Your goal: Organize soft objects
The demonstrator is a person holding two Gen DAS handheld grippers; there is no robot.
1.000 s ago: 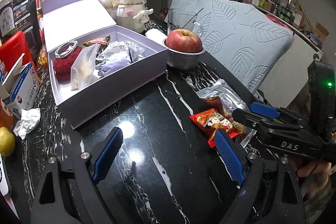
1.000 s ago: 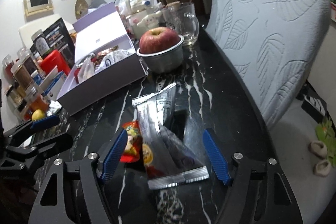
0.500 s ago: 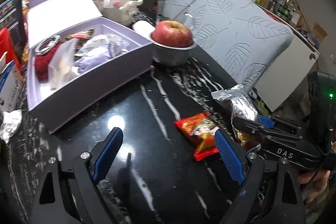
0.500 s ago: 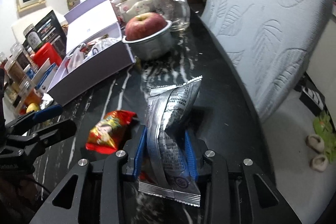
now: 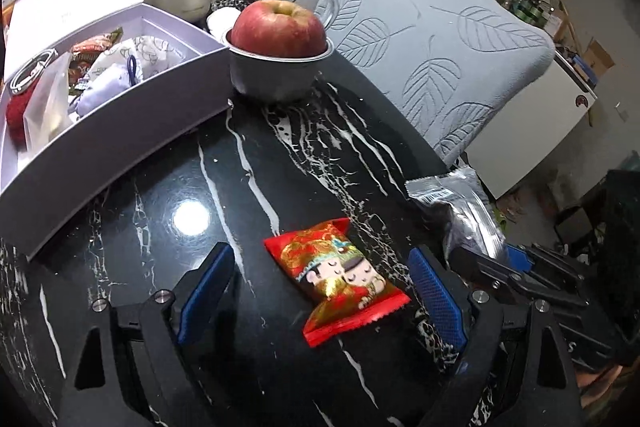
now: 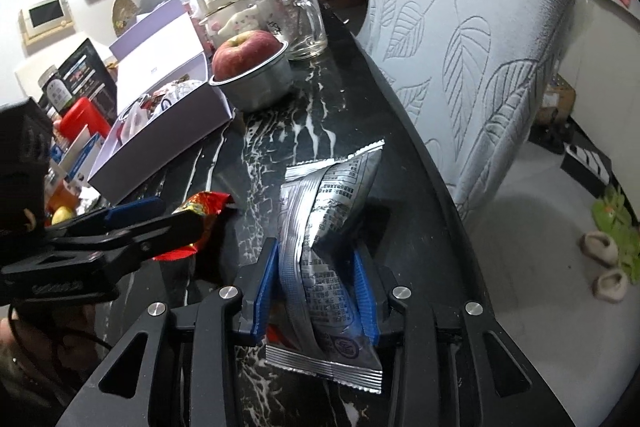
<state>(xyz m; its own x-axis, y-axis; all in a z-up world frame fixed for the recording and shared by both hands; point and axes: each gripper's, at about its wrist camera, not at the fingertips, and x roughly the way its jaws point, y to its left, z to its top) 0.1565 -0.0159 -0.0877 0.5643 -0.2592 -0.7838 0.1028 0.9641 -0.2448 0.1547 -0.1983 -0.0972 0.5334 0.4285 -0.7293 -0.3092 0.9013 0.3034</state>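
Foil, silver and crinkled, makes up the snack pouch (image 6: 328, 259) clamped between the blue pads of the right gripper (image 6: 316, 291); the pouch is squeezed narrow at the waist, with small black print and a barcode on its back and crimped seams at both ends. In the left wrist view the same silver pouch (image 5: 460, 203) shows at the right, near the black marble table's (image 5: 168, 195) edge, above the dark body of the right gripper.

The left gripper (image 5: 320, 291) stands spread wide, its blue pads either side of a red candy packet (image 5: 340, 275) without touching it. The packet lies flat on the table, glossy red with gold trim, printed with a cartoon bride and groom, its ends pinked in a zigzag. From the right wrist view only a crumpled red and gold end of it (image 6: 204, 207) shows behind the left gripper's black finger.

Farther back, an open lavender box (image 5: 120, 107) holds soft things: a pale lilac pouch (image 5: 104, 91), a dark red knitted piece (image 5: 16, 111) and a clear plastic bag (image 5: 48, 107). Just beside the box's corner sits a metal bowl (image 5: 276, 75) with a red apple (image 5: 278, 29) in it. A grey leaf-embossed cushion (image 5: 432, 43) leans along the table's far side.
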